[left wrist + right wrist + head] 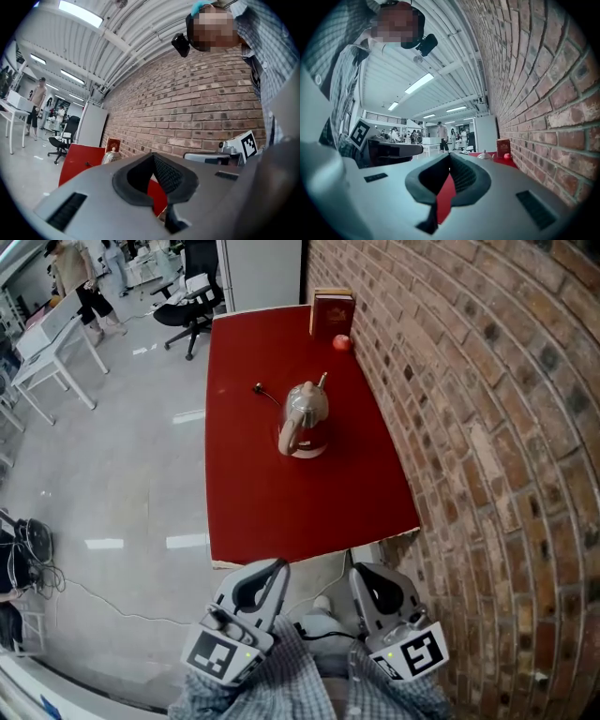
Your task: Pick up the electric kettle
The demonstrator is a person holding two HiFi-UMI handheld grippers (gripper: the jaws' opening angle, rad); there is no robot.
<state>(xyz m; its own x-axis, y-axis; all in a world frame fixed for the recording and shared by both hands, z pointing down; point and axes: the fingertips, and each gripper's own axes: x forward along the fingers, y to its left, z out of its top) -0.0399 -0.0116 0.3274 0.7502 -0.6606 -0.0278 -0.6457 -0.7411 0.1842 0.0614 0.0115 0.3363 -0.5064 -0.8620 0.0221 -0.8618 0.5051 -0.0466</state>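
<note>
The electric kettle [303, 418], glass-bodied with a light handle and base, stands upright near the middle of the red table [253, 502]; its cord and plug [258, 388] lie behind it. Both grippers hang short of the table's near edge, well apart from the kettle. My left gripper [278, 565] is shut with nothing in it, and so is my right gripper [357, 570]. In the left gripper view the kettle [111, 156] shows small and far beyond the shut left gripper [152, 155]. The right gripper view has the kettle [483, 155] far beyond the shut right gripper [450, 155].
A brick wall [487, 427] runs along the table's right side. At the far end stand a dark red book-like box [332, 313] and a small red apple [341, 343]. White tables, an office chair [192, 306] and people are on the grey floor to the left.
</note>
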